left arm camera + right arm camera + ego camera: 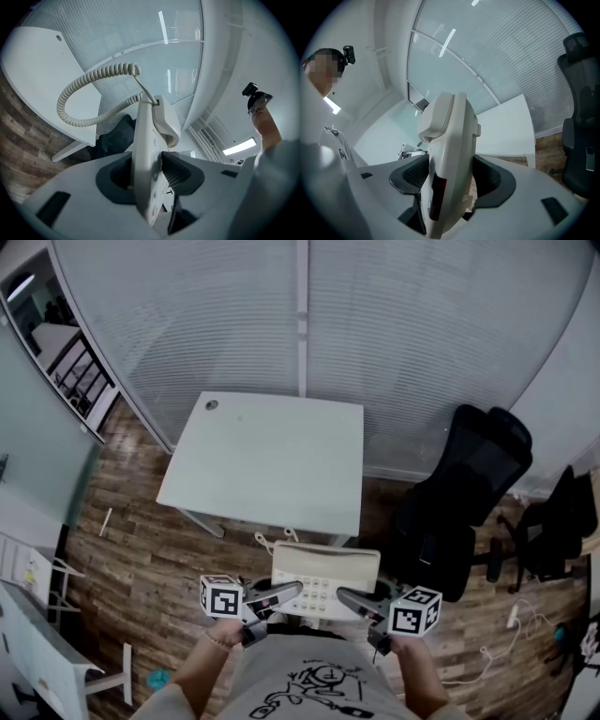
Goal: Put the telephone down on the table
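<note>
A cream desk telephone (323, 576) with a keypad hangs in the air just in front of the person's body, short of the white table (267, 460). My left gripper (296, 589) is shut on its left edge and my right gripper (343, 594) on its right edge. In the left gripper view the telephone (147, 140) stands edge-on between the pads of the left gripper (150, 173), with its handset (166, 119) seated and its coiled cord (89, 89) looping out. In the right gripper view the right gripper (450, 176) clamps the telephone (450, 136) the same way.
The white table has a small grommet hole (212, 405) at its far left corner and stands against a frosted glass wall (300, 315). Black office chairs (469, 493) stand right of the table. The floor (141, 559) is wood. White furniture (37, 634) stands at the left.
</note>
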Motion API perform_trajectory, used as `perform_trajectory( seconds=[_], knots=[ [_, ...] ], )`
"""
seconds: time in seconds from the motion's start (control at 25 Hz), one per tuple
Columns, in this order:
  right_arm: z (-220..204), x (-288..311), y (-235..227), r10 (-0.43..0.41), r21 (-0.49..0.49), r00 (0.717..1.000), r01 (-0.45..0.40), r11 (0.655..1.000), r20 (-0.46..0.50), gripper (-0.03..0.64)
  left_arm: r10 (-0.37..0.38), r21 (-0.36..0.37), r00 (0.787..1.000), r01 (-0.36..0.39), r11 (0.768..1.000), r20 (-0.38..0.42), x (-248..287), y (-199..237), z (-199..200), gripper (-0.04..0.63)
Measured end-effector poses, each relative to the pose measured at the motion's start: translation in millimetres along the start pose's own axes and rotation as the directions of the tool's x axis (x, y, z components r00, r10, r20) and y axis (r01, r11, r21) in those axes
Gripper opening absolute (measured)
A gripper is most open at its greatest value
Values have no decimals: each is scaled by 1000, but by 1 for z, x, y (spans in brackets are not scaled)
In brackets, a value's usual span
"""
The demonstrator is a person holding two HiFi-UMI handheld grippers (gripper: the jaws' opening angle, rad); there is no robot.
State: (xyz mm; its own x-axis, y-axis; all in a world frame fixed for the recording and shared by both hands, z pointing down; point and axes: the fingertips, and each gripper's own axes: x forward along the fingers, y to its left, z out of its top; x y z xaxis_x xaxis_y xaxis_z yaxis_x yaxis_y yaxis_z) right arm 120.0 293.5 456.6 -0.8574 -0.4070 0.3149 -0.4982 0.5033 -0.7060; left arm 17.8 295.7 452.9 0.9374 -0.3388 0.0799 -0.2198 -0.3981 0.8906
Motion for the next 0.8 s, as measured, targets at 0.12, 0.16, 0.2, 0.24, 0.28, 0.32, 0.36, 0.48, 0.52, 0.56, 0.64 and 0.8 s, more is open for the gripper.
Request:
perform_trajectory(
  seconds=[0.12, 0.16, 0.2, 0.24, 0.28, 0.32, 0.36, 0.48, 0.52, 0.56, 0.64, 0.8],
  knots=[
    [3, -3, -2, 4, 0, 1000, -4, 1000, -3, 305, 4, -6, 1000, -4, 1000, 8, 4, 0, 0, 163],
    [4, -4, -2, 5, 0, 1000, -5, 1000, -3, 305, 6, -8, 1000, -6, 1000, 9, 5, 0, 0, 163],
    [5, -4, -3, 6, 2, 1000, -6, 1000, -3, 305, 7, -9, 1000, -7, 1000, 10, 6, 0, 0, 163],
    [6, -5, -3, 8, 3, 1000, -8, 1000, -1, 305, 8, -9, 1000, -8, 1000, 10, 7, -1, 1, 163],
    [7, -5, -4, 9, 4, 1000, -9, 1000, 0, 305, 8, -8, 1000, -8, 1000, 9, 8, -1, 2, 163],
    [8, -5, -5, 10, 5, 1000, -10, 1000, 1, 305, 9, -6, 1000, -9, 1000, 8, 9, -1, 3, 163],
    [9, -5, -6, 10, 5, 1000, -10, 1000, 2, 305, 10, -4, 1000, -10, 1000, 6, 10, -1, 4, 163],
    [11, -3, -9, 8, 8, 1000, -8, 1000, 3, 305, 11, -2, 1000, -11, 1000, 1, 12, 1, 7, 163],
    [13, -2, -10, 7, 9, 1000, -7, 1000, 3, 305, 10, -2, 1000, -10, 1000, 2, 13, 2, 9, 164],
    [14, -1, -11, 6, 9, 1000, -6, 1000, 4, 305, 9, -2, 1000, -9, 1000, 2, 13, 3, 11, 163],
    [16, 1, -12, 4, 9, 1000, -4, 1000, 3, 305, 10, 2, 1000, -10, 1000, 1, 13, 5, 14, 163],
    [25, 7, -15, 3, 7, 1000, -3, 1000, 2, 305, 6, -5, 1000, -6, 1000, 6, 15, 8, 23, 163]
  ],
)
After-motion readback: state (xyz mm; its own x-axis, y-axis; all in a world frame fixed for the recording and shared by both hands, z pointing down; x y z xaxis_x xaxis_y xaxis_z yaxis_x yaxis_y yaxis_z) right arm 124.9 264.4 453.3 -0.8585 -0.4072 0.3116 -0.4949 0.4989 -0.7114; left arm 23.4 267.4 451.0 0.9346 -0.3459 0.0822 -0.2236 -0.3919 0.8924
